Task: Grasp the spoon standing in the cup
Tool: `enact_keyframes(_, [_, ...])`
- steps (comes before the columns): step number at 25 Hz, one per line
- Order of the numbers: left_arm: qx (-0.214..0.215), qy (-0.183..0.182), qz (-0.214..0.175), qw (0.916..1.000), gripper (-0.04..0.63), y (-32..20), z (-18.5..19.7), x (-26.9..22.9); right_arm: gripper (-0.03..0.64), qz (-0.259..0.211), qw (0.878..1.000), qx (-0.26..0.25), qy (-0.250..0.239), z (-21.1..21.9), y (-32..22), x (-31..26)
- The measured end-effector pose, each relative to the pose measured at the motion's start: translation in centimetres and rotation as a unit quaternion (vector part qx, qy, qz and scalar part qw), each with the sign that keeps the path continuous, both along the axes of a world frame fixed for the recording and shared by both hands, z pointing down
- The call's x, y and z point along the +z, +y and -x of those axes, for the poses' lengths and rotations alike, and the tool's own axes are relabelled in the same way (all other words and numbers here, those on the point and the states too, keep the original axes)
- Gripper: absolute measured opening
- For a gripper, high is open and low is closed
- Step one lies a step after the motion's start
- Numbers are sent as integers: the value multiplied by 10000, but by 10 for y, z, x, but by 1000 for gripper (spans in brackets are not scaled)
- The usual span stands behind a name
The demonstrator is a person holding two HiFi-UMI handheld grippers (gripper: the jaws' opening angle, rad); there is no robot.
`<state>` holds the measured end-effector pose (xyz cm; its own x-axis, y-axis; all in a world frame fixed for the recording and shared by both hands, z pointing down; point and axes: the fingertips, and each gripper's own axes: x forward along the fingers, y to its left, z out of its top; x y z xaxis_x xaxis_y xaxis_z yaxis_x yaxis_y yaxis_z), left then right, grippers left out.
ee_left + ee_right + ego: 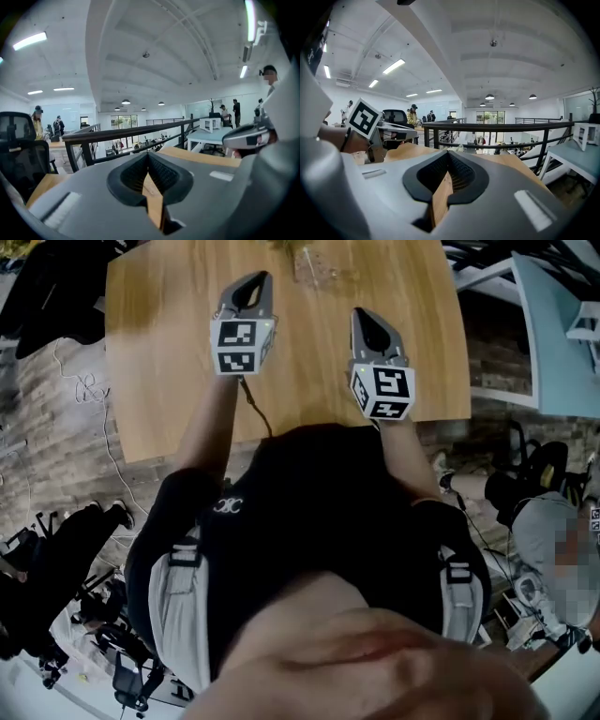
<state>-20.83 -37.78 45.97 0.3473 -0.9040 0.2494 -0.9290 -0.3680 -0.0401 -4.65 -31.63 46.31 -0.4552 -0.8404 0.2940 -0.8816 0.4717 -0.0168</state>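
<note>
**Item 1. Left claw** (149, 158): jaws closed tip to tip, with nothing between the pads. Only a wedge of wooden tabletop (169, 352) shows through the gap behind the tips. It is held above the tabletop and touches nothing.

**Item 2. Right claw** (449, 155): the same condition, jaws brought together and empty. It hangs above the tabletop beside the left claw, apart from it, and both point toward the far edge.

**Item 3. Tabletop:** plain light wood, bare under both claws. A dark railing (497, 126) runs beyond its far edge.

**Item 4. Cup** (317, 266): taken to be the clear, glassy shape at the far edge of the tabletop. It lies ahead of both claws, roughly between their lines and well apart from either. It is too small and blurred for certainty.

**Item 5. Spoon:** not made out in any view. By the task it stands in the cup.

**Handling note (judgement):**
- The spoon is probably light, stiff and smooth, with a thin handle that could slip or swivel between flat pads.
- The best hold is likely on the handle above the cup's rim, square across the pads and clear of the cup wall.
- If the cup is as light as it looks, it may tip or slide when nudged.
- Either claw must first open narrowly, just past the handle's width, before closing on it.
</note>
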Motion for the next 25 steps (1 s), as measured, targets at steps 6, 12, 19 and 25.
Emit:
enact_keyframes(6, [309,-402,174,9986,12,-49,-11,44,0,402,9991,70,116,-13,-17,33])
enact_keyframes(12, [487,-264,630,9965,12,-74,-34,85,0,563,9982,-129,189,-28,-27,49])
enact_keyframes(19, [1322,-423,1488,9791,179,-103,-62,119,0,855,9962,-176,14,-49,-38,67])
enact_keyframes(25, [1348,-732,1884,9700,101,-137,-55,146,0,930,9955,-166,-14,-58,-45,71])
